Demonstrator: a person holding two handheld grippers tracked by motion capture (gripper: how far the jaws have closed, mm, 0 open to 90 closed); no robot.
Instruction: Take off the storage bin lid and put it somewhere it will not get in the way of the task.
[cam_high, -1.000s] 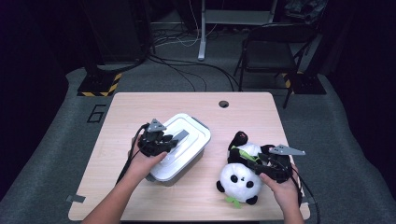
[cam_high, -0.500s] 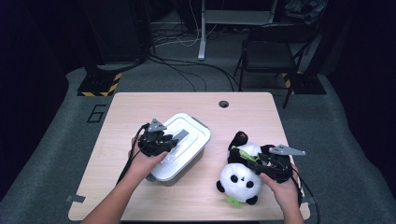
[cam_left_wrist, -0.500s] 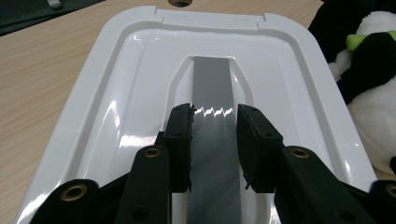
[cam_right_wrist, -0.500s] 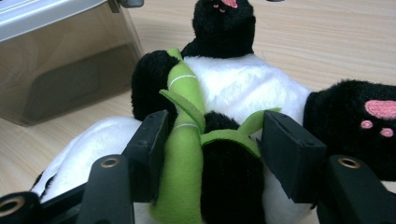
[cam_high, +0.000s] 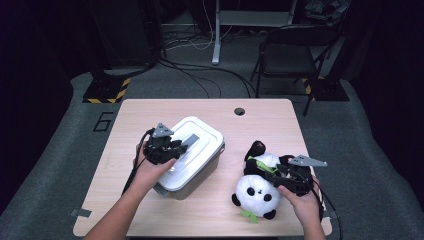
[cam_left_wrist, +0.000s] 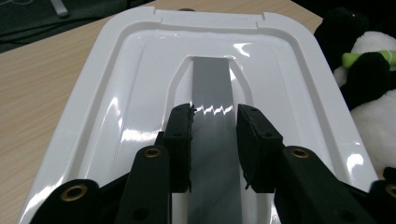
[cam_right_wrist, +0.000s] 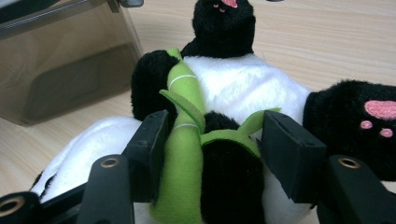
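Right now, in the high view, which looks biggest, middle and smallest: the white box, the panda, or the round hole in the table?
1. White box, biggest.
2. Panda, somewhat smaller.
3. Hole, by far the smallest, though it sits farther from the camera.

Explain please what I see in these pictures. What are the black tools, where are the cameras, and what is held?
A person sits at a table and holds a two-jaw gripper in each hand. One camera looks down from above; one more rides on each gripper and looks along its black jaws. On the table stand a box with a white lid and a toy panda. The left gripper is shut on the grey handle of the lid. The right gripper has its jaws around the panda's green bamboo and black arm, pressing on them.
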